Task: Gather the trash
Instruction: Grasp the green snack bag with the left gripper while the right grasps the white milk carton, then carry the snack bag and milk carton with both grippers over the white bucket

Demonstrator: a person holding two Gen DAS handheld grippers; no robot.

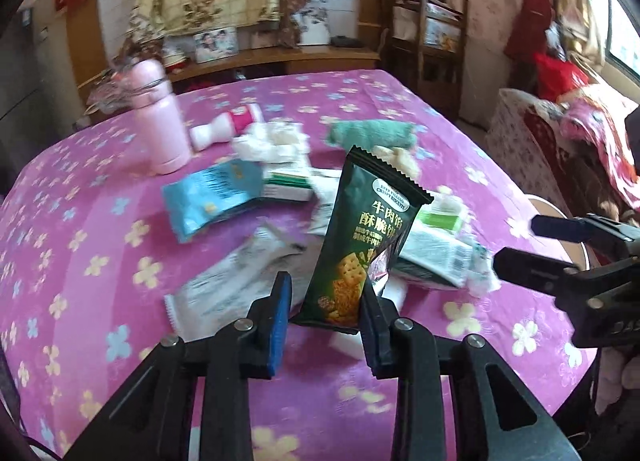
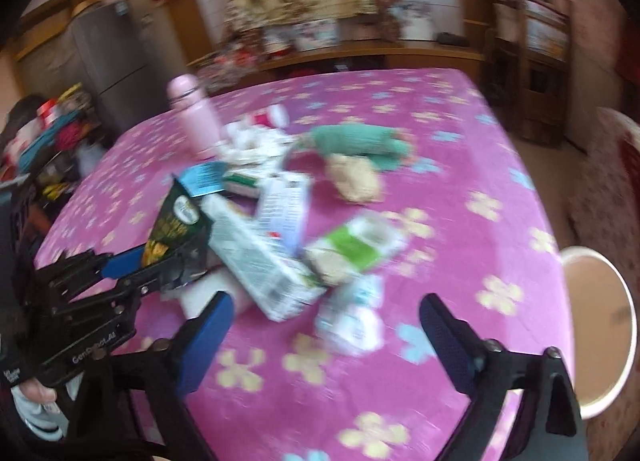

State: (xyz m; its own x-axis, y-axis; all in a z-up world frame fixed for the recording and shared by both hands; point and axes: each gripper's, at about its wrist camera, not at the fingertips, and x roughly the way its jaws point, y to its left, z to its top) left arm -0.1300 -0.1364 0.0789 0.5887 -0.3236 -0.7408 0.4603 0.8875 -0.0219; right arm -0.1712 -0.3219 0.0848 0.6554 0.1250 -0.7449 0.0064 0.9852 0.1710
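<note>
A dark green biscuit wrapper [image 1: 360, 237] stands upright off the table, and my left gripper [image 1: 326, 297] is shut on its lower end. The right wrist view shows the same wrapper [image 2: 176, 221] in the left gripper [image 2: 168, 261] at the left edge. More trash lies heaped mid-table: a blue packet [image 1: 212, 197], a white carton [image 2: 260, 261], a green-and-white pack [image 2: 356, 245] and crumpled tissue [image 1: 272, 141]. My right gripper [image 2: 328, 309] hangs open over a crumpled white wrapper [image 2: 348, 325] without touching it. It enters the left wrist view from the right [image 1: 516, 245].
The table wears a pink flowered cloth [image 2: 460, 189]. A pink bottle [image 1: 160, 117] stands at the back left, beside a lying white-and-pink bottle [image 1: 228, 125]. A rolled green towel [image 1: 372, 133] lies behind the heap. A round white-rimmed bin [image 2: 600, 333] stands off the table's right edge.
</note>
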